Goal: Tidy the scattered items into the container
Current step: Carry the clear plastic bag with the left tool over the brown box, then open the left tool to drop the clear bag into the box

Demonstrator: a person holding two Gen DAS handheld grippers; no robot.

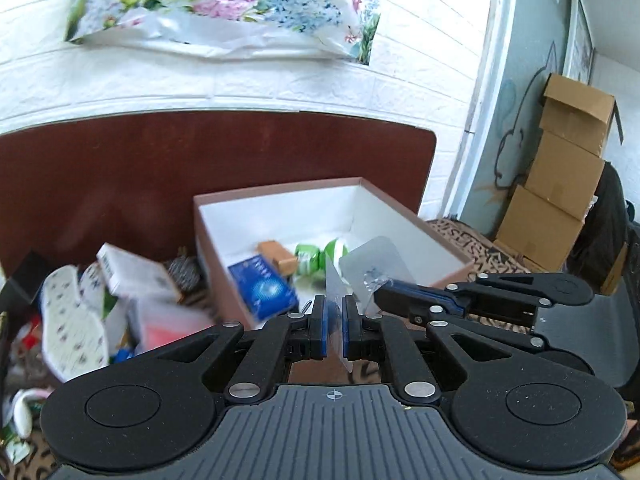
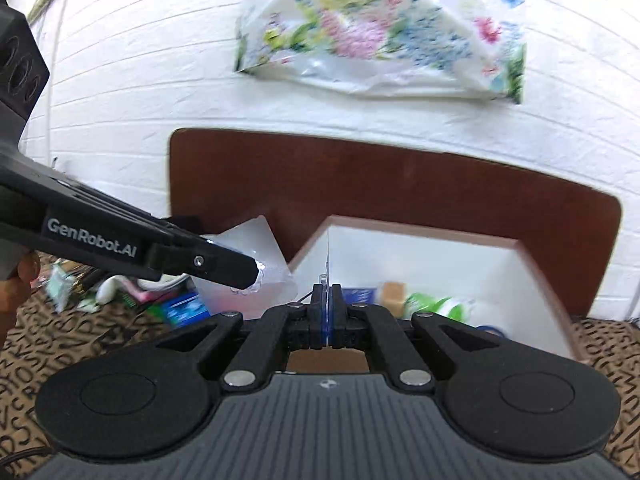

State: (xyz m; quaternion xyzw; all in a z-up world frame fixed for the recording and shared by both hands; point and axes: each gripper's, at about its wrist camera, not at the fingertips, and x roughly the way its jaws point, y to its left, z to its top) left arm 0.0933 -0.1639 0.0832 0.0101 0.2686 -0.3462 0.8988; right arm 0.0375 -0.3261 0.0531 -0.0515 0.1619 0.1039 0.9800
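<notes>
left hand-held gripper [image 1: 335, 320]: jaws fully closed on the edge of a thin clear plastic sheet [image 1: 372, 256].
right hand-held gripper [image 2: 327, 312]: also pinched tight on clear plastic, seen edge-on between the pads.
one piece or two: cannot tell. Each camera shows its own sheet edge-on and the other gripper's face-on.
position: the sheet is held up off the patterned cover, just at the near wall of the box [image 1: 276, 196], not inside yet.
box contents: blue carton [image 1: 264, 288], green bottle [image 1: 316, 256] and a small tan carton.
still out: a pile left of the box, including a white carton [image 1: 132, 276] and a printed pouch.
handling (my read): very light, flexible and slick, so it likely bows and could slide out of a loose pinch. A small shiny part sits at the right gripper's tip. Edge grip is fine; pinching deeper would be safer.
hard to see: transparency hides the sheet's outline. The pile is blurred, the box's near floor is masked by both grippers, and the labels are unreadable.
</notes>
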